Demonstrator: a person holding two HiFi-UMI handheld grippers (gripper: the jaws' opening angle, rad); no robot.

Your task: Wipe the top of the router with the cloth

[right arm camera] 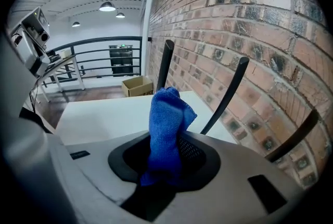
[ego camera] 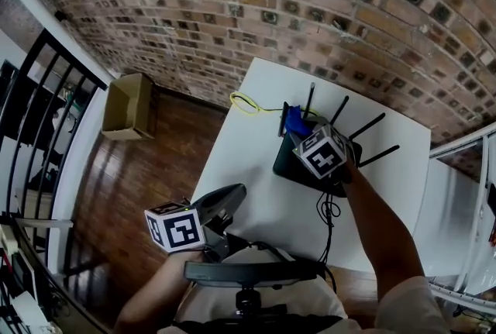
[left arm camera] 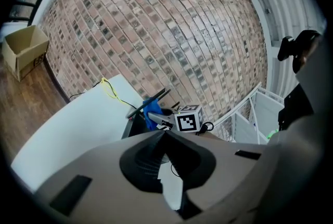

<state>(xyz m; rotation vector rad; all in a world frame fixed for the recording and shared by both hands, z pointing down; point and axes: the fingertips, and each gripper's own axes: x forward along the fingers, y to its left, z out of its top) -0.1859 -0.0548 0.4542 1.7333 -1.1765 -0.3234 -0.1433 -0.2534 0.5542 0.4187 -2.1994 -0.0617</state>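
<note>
In the head view the right gripper point(ego camera: 304, 135) hangs over the black router point(ego camera: 285, 163) on the white bench point(ego camera: 248, 162), with the left gripper point(ego camera: 229, 197) well back. The left gripper view shows its jaws pressed together on nothing. In the right gripper view the jaws pinch the blue cloth point(right arm camera: 165, 124). Contact with the router's top is unclear, so most of the wiping probably remains.
</note>
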